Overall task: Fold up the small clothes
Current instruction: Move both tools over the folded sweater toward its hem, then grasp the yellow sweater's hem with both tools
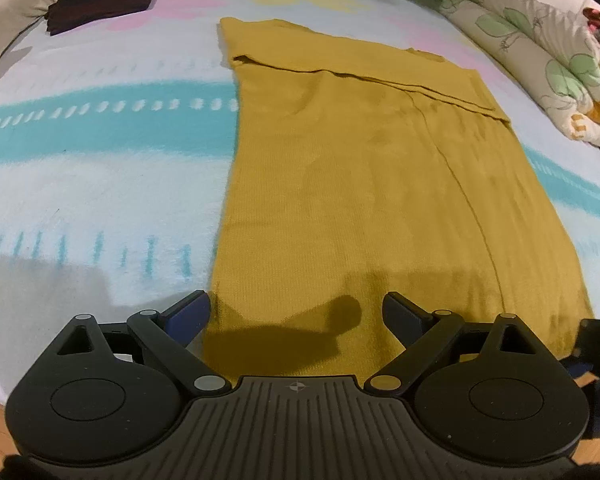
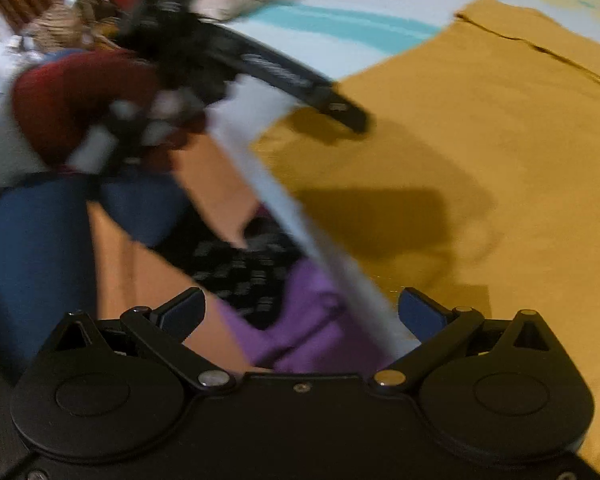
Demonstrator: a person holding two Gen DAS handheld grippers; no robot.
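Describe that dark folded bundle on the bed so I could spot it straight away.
Start from the pale bedspread with turquoise stripes. A large mustard-yellow knitted garment lies flat in the middle; look past its far left corner. There sits the dark maroon folded cloth bundle, the only small, dark, compact thing on the spread.

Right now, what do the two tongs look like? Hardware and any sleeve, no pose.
Both are matte black. Left tongs: two round side housings, angled linkage arms with silver pivot pins, a ribbed centre plate with a small crosshair mark, dark blue pads on the fingers. Right tongs: same build, blue pads, smooth centre plate with one screw. Its view, blurred, shows a dark red sleeve behind the left unit.
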